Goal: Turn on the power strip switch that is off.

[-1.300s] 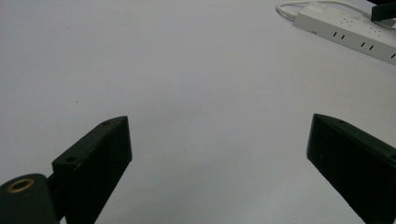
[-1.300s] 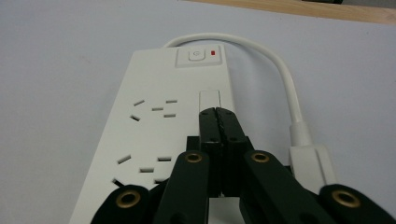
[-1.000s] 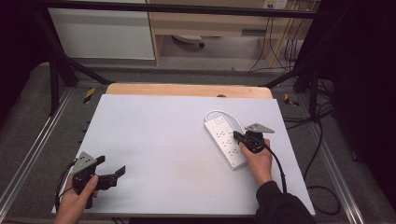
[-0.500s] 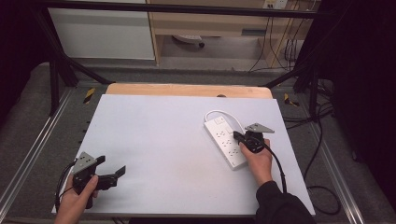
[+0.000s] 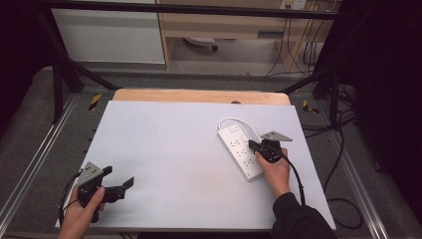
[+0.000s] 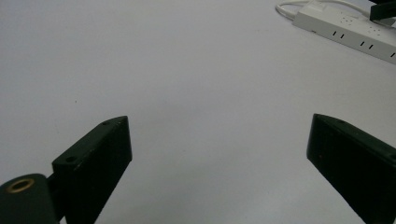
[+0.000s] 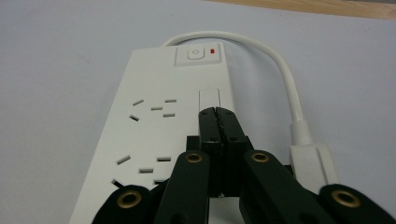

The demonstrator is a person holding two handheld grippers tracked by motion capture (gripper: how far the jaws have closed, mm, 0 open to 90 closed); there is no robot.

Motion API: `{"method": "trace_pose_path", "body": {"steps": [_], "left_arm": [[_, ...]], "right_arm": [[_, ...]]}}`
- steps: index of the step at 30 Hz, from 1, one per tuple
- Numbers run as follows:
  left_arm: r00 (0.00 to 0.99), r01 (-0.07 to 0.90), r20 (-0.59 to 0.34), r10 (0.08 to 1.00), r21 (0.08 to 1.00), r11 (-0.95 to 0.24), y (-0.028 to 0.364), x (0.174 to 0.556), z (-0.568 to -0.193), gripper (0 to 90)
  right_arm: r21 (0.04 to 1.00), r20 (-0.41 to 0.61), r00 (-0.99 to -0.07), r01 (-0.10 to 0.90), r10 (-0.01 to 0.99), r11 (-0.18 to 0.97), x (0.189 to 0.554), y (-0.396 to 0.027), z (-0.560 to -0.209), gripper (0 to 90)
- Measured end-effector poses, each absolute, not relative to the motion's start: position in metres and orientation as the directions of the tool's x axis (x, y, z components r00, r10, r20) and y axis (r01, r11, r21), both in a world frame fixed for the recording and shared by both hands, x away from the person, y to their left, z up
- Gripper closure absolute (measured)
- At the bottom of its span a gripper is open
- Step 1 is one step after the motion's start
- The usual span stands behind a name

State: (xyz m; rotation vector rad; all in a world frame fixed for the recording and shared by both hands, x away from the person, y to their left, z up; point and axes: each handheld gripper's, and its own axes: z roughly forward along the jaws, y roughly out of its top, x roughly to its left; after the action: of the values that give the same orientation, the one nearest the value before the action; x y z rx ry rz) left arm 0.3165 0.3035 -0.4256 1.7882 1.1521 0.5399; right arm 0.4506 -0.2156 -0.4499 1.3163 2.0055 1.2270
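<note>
A white power strip [image 5: 240, 150] lies on the right half of the white tabletop [image 5: 174, 144], its white cable [image 5: 239, 122] looping behind it. My right gripper [image 5: 254, 146] rests over the strip's right edge. In the right gripper view the strip [image 7: 149, 140] shows a power button [image 7: 195, 53], a red light [image 7: 213, 51] and a white plug [image 7: 312, 156] lying beside it. My right gripper [image 7: 217, 112] is shut, empty, its tips by a small rectangular panel. My left gripper [image 5: 124, 185] sits near the front left, open and empty, jaws wide apart [image 6: 219, 140]. The strip [image 6: 345, 30] lies far ahead of it.
A wooden strip [image 5: 199, 95] borders the tabletop's far edge. Metal rails [image 5: 30, 169] run along both sides of the table. Black cables [image 5: 328, 189] trail off the right side. A cabinet [image 5: 109, 35] and shelving stand beyond the table.
</note>
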Motion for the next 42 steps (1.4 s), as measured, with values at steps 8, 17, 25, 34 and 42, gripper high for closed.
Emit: {"method": "trace_pose_path", "body": {"steps": [8, 17, 25, 34, 42], "left_arm": [[0.467, 0.477, -0.11, 0.878, 0.867, -0.145, 0.304, 0.316, -0.426, 6.6], [0.465, 0.484, -0.113, 0.878, 0.863, -0.145, 0.304, 0.317, -0.426, 6.7], [0.464, 0.484, -0.112, 0.879, 0.863, -0.146, 0.304, 0.317, -0.426, 6.6], [0.463, 0.484, -0.111, 0.879, 0.863, -0.146, 0.304, 0.317, -0.426, 6.6], [0.464, 0.486, -0.109, 0.879, 0.861, -0.15, 0.304, 0.317, -0.427, 6.6]], "right_arm": [[0.848, 0.102, -0.446, 0.506, 0.889, 0.157, 0.452, -0.215, -0.45, 90.0], [0.847, 0.108, -0.447, 0.509, 0.888, 0.153, 0.452, -0.216, -0.449, 90.0], [0.856, 0.109, -0.453, 0.495, 0.885, 0.148, 0.451, -0.217, -0.446, 90.0], [0.864, 0.118, -0.448, 0.486, 0.886, 0.131, 0.45, -0.22, -0.443, 89.9], [0.876, 0.117, -0.448, 0.467, 0.886, 0.12, 0.448, -0.225, -0.436, 84.4]]}}
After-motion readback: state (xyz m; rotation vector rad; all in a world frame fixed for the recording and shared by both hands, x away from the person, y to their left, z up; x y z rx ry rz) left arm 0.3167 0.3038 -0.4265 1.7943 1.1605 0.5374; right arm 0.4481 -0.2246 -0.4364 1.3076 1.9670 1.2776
